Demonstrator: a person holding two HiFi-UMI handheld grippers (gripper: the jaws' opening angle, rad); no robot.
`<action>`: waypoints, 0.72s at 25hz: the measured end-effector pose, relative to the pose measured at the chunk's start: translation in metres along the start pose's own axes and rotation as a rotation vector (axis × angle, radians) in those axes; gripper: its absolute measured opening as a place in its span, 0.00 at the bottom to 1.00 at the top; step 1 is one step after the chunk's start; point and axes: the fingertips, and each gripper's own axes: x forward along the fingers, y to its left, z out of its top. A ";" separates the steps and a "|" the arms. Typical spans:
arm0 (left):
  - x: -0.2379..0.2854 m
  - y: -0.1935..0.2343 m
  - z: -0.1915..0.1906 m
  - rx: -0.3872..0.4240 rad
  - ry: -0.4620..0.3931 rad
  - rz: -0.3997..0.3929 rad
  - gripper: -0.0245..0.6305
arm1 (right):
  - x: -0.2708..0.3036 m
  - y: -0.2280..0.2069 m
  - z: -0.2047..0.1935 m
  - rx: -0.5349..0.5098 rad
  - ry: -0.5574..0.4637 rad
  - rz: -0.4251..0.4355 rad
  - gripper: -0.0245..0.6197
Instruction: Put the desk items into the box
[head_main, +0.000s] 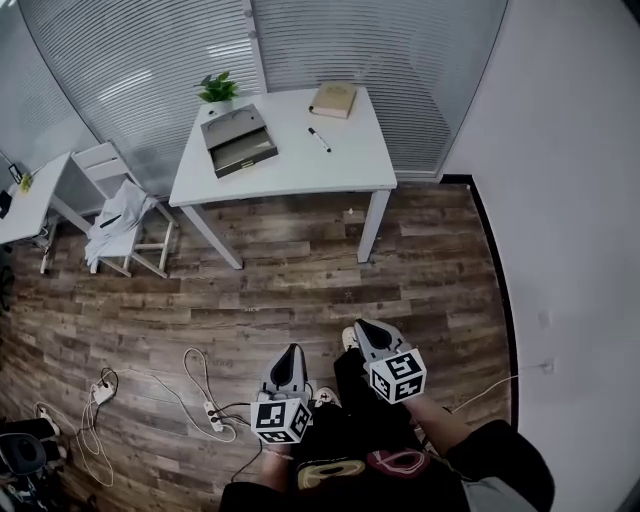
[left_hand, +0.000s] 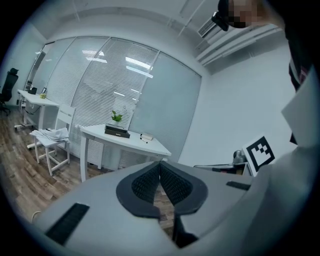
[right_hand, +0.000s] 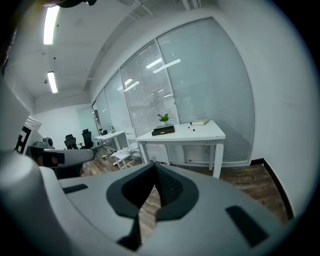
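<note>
Evidently left gripper (head_main: 292, 351) closed; right gripper (head_main: 361, 325) likewise.

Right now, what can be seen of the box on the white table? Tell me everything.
The box is a flat, rectangular grey case standing open: its lid leans back toward the potted plant behind it, and the darker inside looks empty. It sits on the left rear part of the white table, askew to its edges. The book and pen lie apart to its right. Whether the potted plant touches the lid cannot be told.
</note>
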 end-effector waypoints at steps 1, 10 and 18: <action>0.005 0.002 0.001 -0.002 -0.001 0.007 0.06 | 0.006 -0.004 0.000 -0.005 0.011 0.005 0.05; 0.075 0.026 0.024 -0.037 -0.015 0.109 0.06 | 0.071 -0.068 0.026 -0.045 0.069 0.031 0.05; 0.152 0.022 0.051 -0.032 -0.041 0.153 0.06 | 0.128 -0.115 0.077 -0.104 0.035 0.080 0.05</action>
